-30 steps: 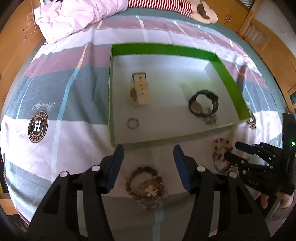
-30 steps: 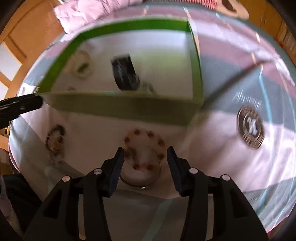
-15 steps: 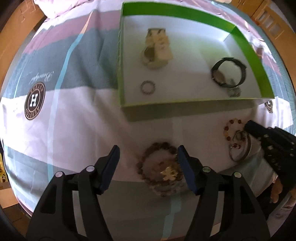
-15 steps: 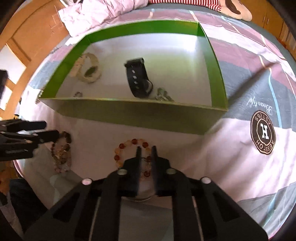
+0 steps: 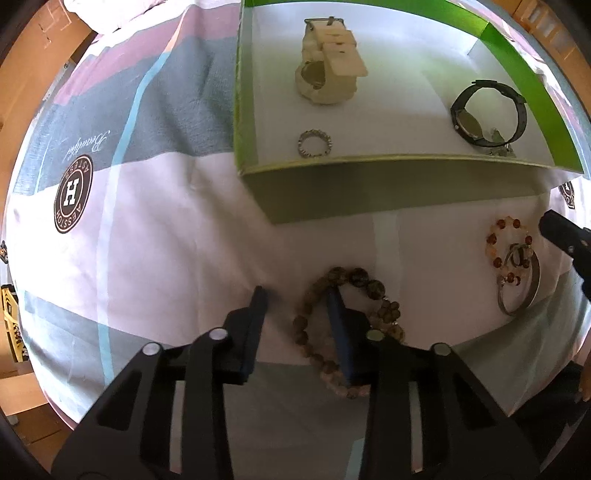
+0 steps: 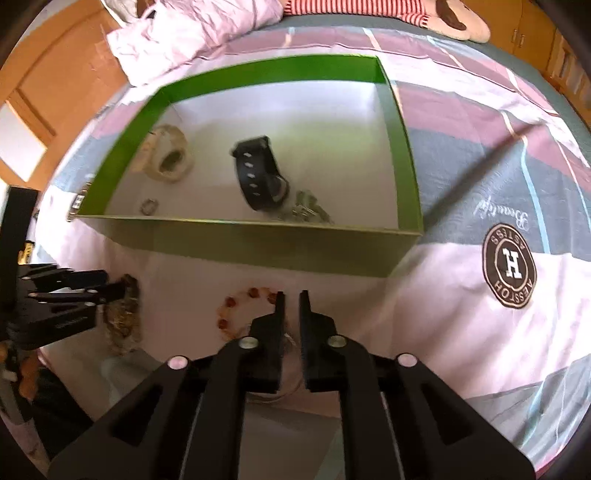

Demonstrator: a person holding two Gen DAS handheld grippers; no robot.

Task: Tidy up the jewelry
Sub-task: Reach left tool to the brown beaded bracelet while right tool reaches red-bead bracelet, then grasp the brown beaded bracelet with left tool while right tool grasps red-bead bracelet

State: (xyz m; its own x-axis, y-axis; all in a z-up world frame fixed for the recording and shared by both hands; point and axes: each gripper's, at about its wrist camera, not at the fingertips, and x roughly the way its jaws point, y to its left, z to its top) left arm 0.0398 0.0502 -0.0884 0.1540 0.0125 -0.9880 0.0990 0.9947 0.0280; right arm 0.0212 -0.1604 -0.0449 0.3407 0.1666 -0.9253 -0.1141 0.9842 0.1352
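A green-walled tray [image 5: 391, 159] [image 6: 229, 225] lies on the bed. In it are a cream watch [image 5: 328, 70], a black watch [image 5: 487, 114], a small ring [image 5: 314, 143] and a metal charm. In front of it lie a brown bead bracelet [image 5: 351, 291] [image 6: 123, 317] and an amber bead bracelet [image 5: 509, 243] [image 6: 236, 310] on a silver bangle [image 5: 521, 291]. My left gripper [image 5: 297, 306] is open, its right finger inside the brown bracelet's loop. My right gripper [image 6: 291, 299] is closed on the amber bracelet's edge.
The bed cover [image 5: 129, 240] is striped, with round brown logos [image 5: 72, 194] [image 6: 511, 271]. A pink crumpled duvet [image 6: 192, 33] lies beyond the tray. Wooden cupboards [image 6: 44, 74] stand around the bed.
My left gripper dropped to the brown bracelet and narrowed, one finger going inside its loop. My right gripper shut on the amber bracelet about half a second ago and stays shut.
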